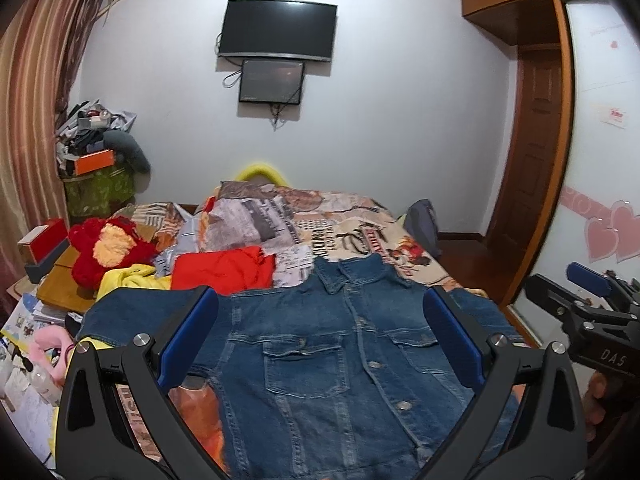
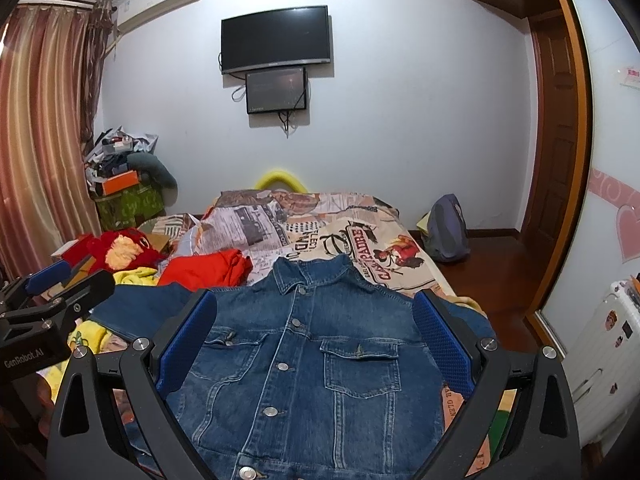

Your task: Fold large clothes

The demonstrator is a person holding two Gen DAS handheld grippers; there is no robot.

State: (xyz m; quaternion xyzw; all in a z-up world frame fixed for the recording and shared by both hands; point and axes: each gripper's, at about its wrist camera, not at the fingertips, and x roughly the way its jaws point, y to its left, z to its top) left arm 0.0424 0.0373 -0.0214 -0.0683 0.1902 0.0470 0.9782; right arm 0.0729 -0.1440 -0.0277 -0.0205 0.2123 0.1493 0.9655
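A blue denim jacket point(image 1: 320, 352) lies flat and face up on the bed, buttoned, collar away from me; it also shows in the right wrist view point(image 2: 312, 360). One sleeve point(image 1: 136, 312) spreads to the left. My left gripper point(image 1: 320, 320) is open and empty, held above the jacket's chest. My right gripper point(image 2: 316, 320) is open and empty above the jacket too. Each gripper shows in the other's view, the right gripper at the right edge point(image 1: 592, 300) and the left gripper at the left edge point(image 2: 52, 296).
A patterned bedspread point(image 1: 344, 224) covers the bed. A red garment point(image 1: 224, 268), a yellow one point(image 1: 132, 278) and a red plush toy point(image 1: 108, 248) lie at the left. A cluttered bedside table point(image 1: 60, 280) stands left. A backpack point(image 2: 446, 228) sits on the floor right.
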